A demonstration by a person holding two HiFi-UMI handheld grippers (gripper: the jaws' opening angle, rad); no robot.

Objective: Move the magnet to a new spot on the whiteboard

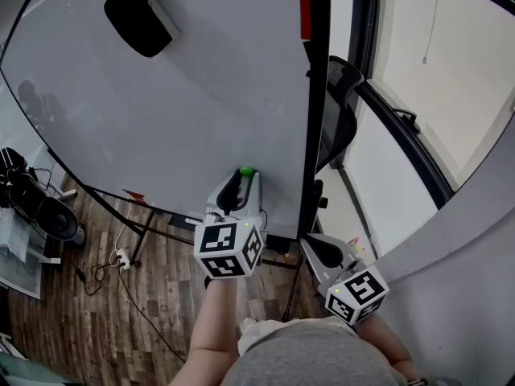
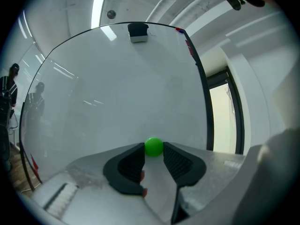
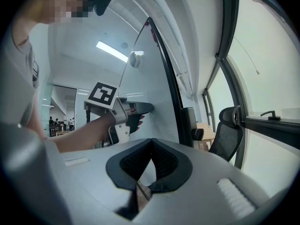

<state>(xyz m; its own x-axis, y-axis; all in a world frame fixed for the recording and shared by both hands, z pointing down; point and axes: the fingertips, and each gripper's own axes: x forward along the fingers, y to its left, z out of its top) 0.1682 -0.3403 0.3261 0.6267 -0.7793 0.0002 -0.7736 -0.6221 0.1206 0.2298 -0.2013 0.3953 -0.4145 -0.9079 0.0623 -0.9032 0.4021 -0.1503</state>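
Note:
A small green ball magnet [image 1: 247,171] [image 2: 153,146] sits at the lower right of the whiteboard [image 1: 201,95] [image 2: 117,88]. My left gripper [image 1: 245,177] [image 2: 153,149] reaches up to the board, and its two black pads press on the magnet from both sides. Whether the magnet touches the board surface I cannot tell. My right gripper [image 1: 312,242] [image 3: 151,143] hangs lower, right of the board's frame, with its tips together and nothing in them. The left gripper [image 3: 140,108] also shows in the right gripper view, its nose at the board.
A black eraser [image 1: 138,16] [image 2: 138,32] sticks near the board's top. Red strips [image 1: 304,6] sit on its right edge. A black office chair [image 1: 338,111] [image 3: 227,130] stands right of the frame by the window. Stand legs and cables [image 1: 105,264] cross the wooden floor.

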